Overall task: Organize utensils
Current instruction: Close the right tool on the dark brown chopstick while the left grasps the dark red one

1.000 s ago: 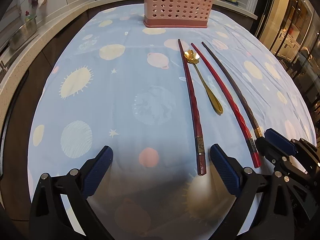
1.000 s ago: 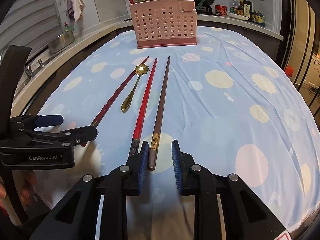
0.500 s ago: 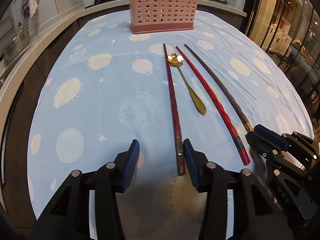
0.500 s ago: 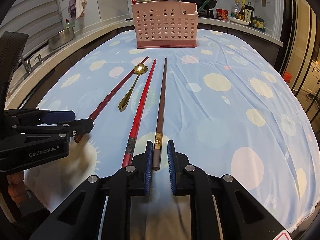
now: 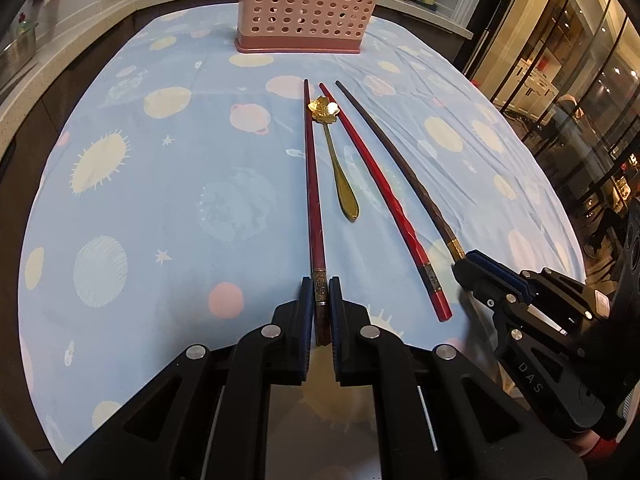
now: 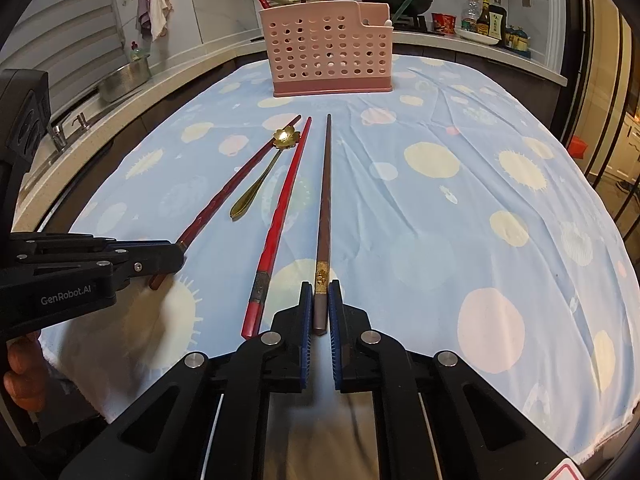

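Chopsticks lying on surface [image 5: 120, 216], tips toward 12 o'clock. Left hand-held gripper [image 5: 321, 300] just been closing, now clamping dark-red chopstick [image 5: 312, 184]; right hand-held gripper [image 6: 320, 304] seemingly pinching brown chopstick [image 6: 325, 200].

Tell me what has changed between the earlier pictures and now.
The left gripper has just been closing, from wide open, and now clamps the end of the dark red chopstick. The right gripper has closed the last bit onto the brown chopstick. Both chopsticks still lie on the tablecloth. The bright red chopstick, the gold spoon and the pink basket stayed where they were.
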